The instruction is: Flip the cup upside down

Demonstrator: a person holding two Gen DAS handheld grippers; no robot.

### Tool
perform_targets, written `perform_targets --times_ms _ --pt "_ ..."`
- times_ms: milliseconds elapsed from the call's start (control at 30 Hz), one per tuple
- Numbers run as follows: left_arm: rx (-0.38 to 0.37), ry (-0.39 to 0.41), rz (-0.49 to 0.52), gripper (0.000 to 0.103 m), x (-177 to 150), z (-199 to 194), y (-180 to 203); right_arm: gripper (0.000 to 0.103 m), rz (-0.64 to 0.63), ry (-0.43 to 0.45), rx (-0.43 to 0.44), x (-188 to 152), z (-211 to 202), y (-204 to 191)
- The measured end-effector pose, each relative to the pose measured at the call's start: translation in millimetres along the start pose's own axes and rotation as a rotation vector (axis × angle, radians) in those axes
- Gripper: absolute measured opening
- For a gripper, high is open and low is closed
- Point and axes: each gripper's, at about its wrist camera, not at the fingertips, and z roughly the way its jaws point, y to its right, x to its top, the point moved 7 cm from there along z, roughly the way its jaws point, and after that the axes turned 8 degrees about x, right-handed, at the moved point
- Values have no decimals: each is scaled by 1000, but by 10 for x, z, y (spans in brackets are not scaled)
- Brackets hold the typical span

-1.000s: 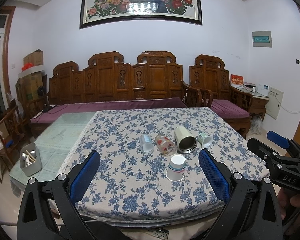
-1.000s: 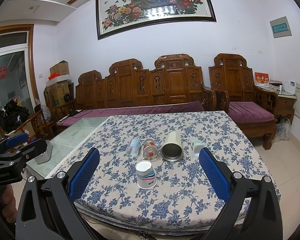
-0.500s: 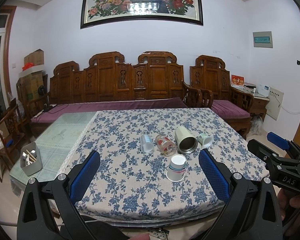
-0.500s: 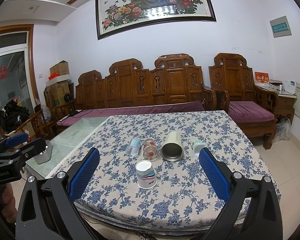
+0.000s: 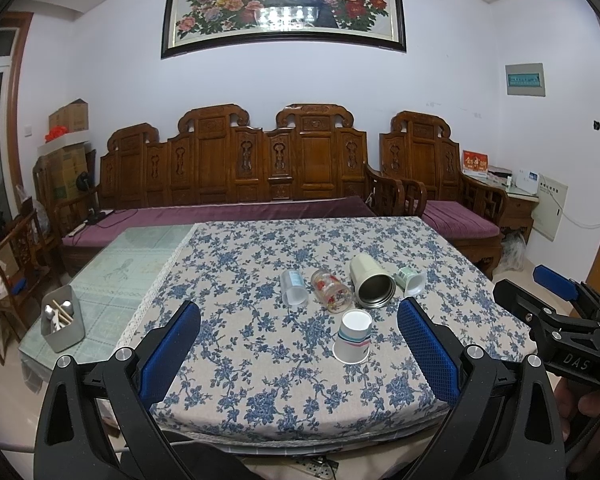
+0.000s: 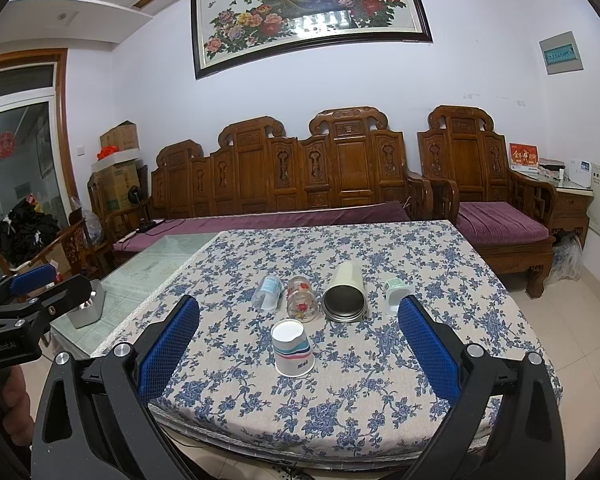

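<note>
A white paper cup with coloured stripes [image 5: 353,338] [image 6: 293,348] stands upside down on the floral tablecloth, near the front. Behind it several cups lie on their sides in a row: a clear plastic cup [image 5: 293,289] [image 6: 267,293], a red-flowered glass [image 5: 332,291] [image 6: 301,299], a cream steel tumbler [image 5: 371,286] [image 6: 345,296] and a small green-and-white cup [image 5: 411,280] [image 6: 396,293]. My left gripper [image 5: 298,344] is open and empty, short of the table's front edge. My right gripper [image 6: 298,346] is open and empty too, and also shows at the right of the left wrist view [image 5: 556,312].
The table [image 5: 260,392] has a bare glass part on the left [image 5: 132,264] with a grey utensil holder [image 5: 62,324] near its edge. A carved wooden bench [image 5: 236,176] and armchair [image 5: 452,200] stand behind the table.
</note>
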Motion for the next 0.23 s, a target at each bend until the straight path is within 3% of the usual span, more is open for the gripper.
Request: perform_targets --times_ms 233 --pt "0 2 1 95 -6 -12 12 100 0 1 0 -20 12 -13"
